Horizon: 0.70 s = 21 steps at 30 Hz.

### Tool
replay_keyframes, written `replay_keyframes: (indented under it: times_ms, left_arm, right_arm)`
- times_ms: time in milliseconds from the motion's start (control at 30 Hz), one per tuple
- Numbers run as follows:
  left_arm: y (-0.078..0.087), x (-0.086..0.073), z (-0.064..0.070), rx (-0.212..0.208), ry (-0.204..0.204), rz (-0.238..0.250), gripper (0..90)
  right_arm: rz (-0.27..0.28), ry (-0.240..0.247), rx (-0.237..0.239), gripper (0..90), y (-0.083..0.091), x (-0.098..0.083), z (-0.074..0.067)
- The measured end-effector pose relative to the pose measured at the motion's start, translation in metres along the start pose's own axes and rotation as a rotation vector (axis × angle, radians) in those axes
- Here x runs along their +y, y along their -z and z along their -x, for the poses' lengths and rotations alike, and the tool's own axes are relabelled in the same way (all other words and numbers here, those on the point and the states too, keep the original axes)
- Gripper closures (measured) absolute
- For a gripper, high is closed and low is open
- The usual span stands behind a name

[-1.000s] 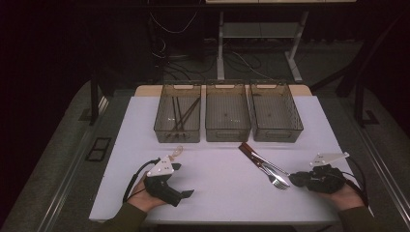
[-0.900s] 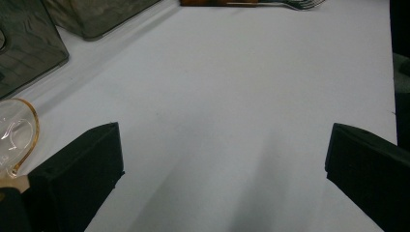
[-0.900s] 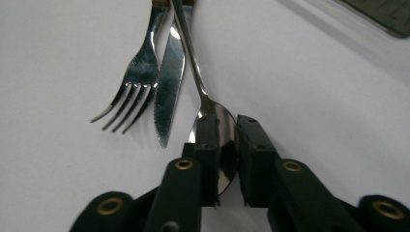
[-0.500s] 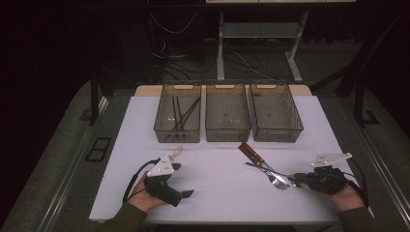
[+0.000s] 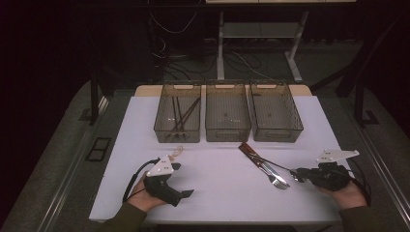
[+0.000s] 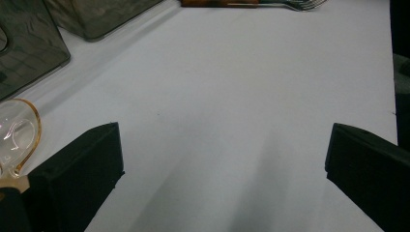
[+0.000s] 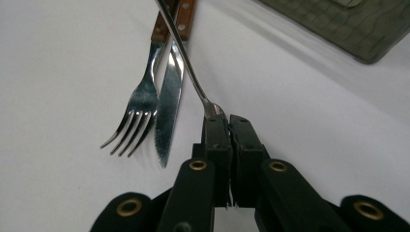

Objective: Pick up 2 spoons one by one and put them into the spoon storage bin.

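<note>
A fork and a knife with brown wooden handles lie side by side on the white table. My right gripper is shut on the end of a third metal utensil. Its thin stem slants back over the other two, and its head is hidden between the jaws. In the high view that gripper sits at the right, just right of the cutlery. My left gripper rests open at the front left with nothing between its jaws.
Three translucent bins stand in a row at the back: the left bin holds several dark sticks, the middle bin and the right bin look bare. A clear spoon with an amber rim lies beside my left jaw.
A thin utensil stem now runs from the cutlery to the right gripper's closed jaws. The left gripper has not moved.
</note>
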<state>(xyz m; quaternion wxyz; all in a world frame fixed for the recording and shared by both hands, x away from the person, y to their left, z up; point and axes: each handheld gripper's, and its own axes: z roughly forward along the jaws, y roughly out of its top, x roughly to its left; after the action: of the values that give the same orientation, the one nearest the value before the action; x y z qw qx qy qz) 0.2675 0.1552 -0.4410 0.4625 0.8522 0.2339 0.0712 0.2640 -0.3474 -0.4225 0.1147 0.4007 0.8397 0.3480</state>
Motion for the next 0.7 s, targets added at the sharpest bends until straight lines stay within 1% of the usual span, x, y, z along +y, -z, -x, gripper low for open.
replay_keyframes:
  times_ms: [167, 200, 333, 567, 700]
  left_arm:
    - [0.0, 0.0, 0.0, 0.001, 0.001, 0.0, 0.0]
    - [0.0, 0.0, -0.001, 0.0, 0.001, 0.001, 0.0]
    - [0.0, -0.001, -0.001, 0.0, 0.004, 0.002, 0.0]
    - [0.0, -0.001, -0.001, 0.001, 0.009, -0.003, 0.0]
    - [-0.001, -0.001, -0.002, 0.001, 0.009, -0.001, 0.0]
  right_arm:
    - [0.022, -0.014, -0.024, 87.9, 0.004, 0.005, 0.001]
    - [0.022, -0.027, -0.032, 87.9, 0.004, 0.006, 0.001]
    - [0.041, -0.035, -0.053, 87.8, 0.005, 0.012, 0.003]
    - [0.075, -0.058, -0.087, 87.8, 0.006, 0.03, 0.002]
    - [0.097, -0.059, -0.104, 87.8, 0.006, 0.041, -0.001]
